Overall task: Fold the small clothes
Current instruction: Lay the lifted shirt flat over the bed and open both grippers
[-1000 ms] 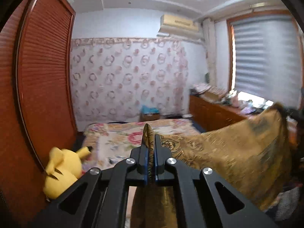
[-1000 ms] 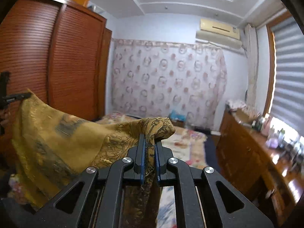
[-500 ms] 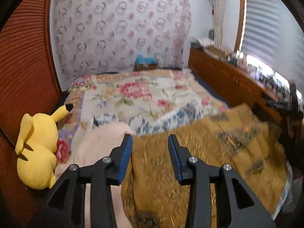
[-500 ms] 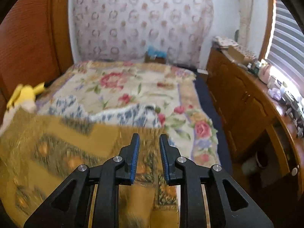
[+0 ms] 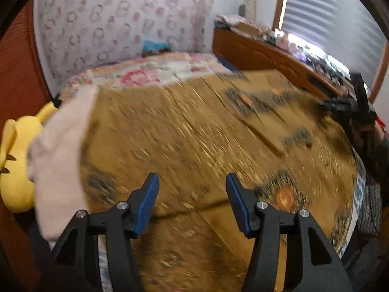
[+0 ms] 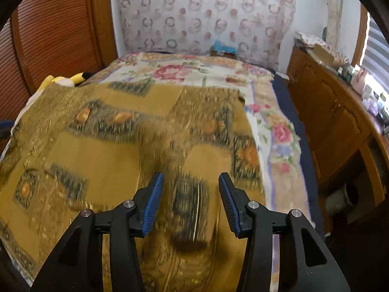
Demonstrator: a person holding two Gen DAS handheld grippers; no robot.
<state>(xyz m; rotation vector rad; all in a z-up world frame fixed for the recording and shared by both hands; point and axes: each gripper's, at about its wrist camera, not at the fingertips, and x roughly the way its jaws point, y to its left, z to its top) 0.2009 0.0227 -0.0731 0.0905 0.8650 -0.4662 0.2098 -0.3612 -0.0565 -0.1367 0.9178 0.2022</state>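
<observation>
My left gripper [image 5: 192, 202] and right gripper [image 6: 190, 200] both hang spread, holding nothing, over the mustard patterned cloth [image 6: 126, 146] lying flat across the floral bedspread [image 6: 274, 131] (smooth enough, I judge, to start folding)

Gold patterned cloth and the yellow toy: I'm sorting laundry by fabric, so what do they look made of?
Gold patterned cloth: thin woven fabric, perhaps silky; it lies flat with soft creases and slight sheen. Yellow toy: plush, matte and rounded, probably stuffed.
</observation>
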